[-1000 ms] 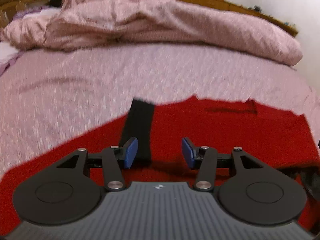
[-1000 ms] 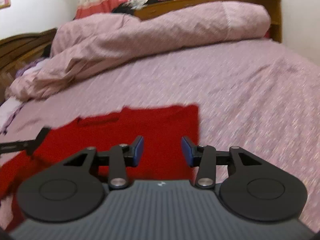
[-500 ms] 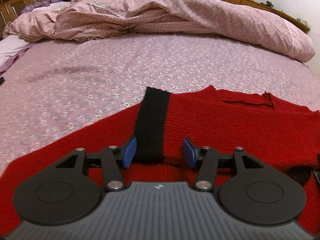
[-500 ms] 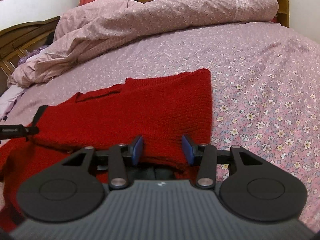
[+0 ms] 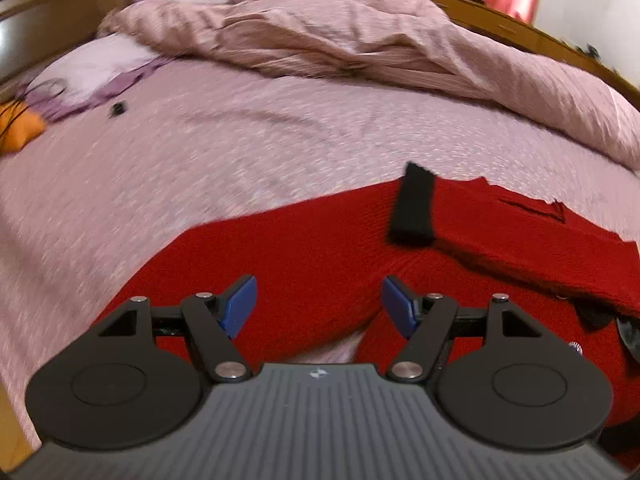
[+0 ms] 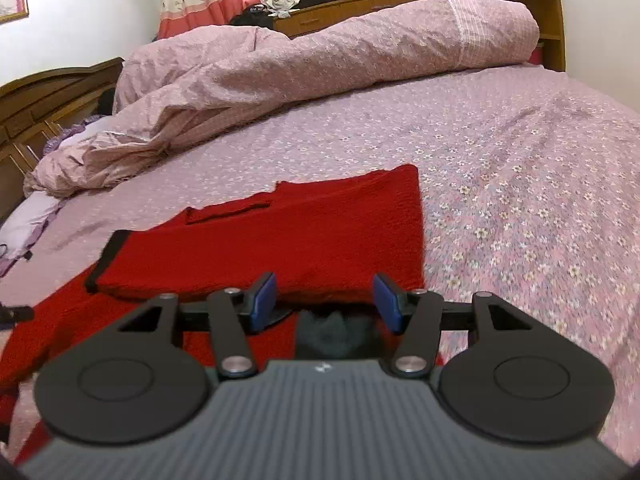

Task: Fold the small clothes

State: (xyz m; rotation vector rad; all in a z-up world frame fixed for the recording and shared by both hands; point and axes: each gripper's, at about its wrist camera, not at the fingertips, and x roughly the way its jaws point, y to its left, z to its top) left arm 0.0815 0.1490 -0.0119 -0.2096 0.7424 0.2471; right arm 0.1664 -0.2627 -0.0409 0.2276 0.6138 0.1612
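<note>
A red knit sweater (image 5: 320, 248) lies flat on the bed, with one sleeve folded across its body. That sleeve ends in a black cuff (image 5: 412, 208), also seen in the right wrist view (image 6: 106, 260). My left gripper (image 5: 318, 306) hovers over the sweater's left part. Its jaws are opening and nothing is pinched between them. My right gripper (image 6: 324, 300) sits at the near edge of the folded sweater (image 6: 320, 232). Its jaws are also opening, and a dark bit of cloth (image 6: 332, 332) lies below them untouched.
The bed has a pink flowered sheet (image 6: 520, 200), and a crumpled pink duvet (image 6: 320, 60) is heaped along the far side. A wooden headboard (image 6: 48, 96) stands at the left. An orange item (image 5: 20, 128) and a lilac pillow (image 5: 100, 64) lie at the far left.
My left gripper has slid left along the sweater, so the black cuff now lies to its right. Both pairs of jaws have widened. The sleeve rests folded over the body.
</note>
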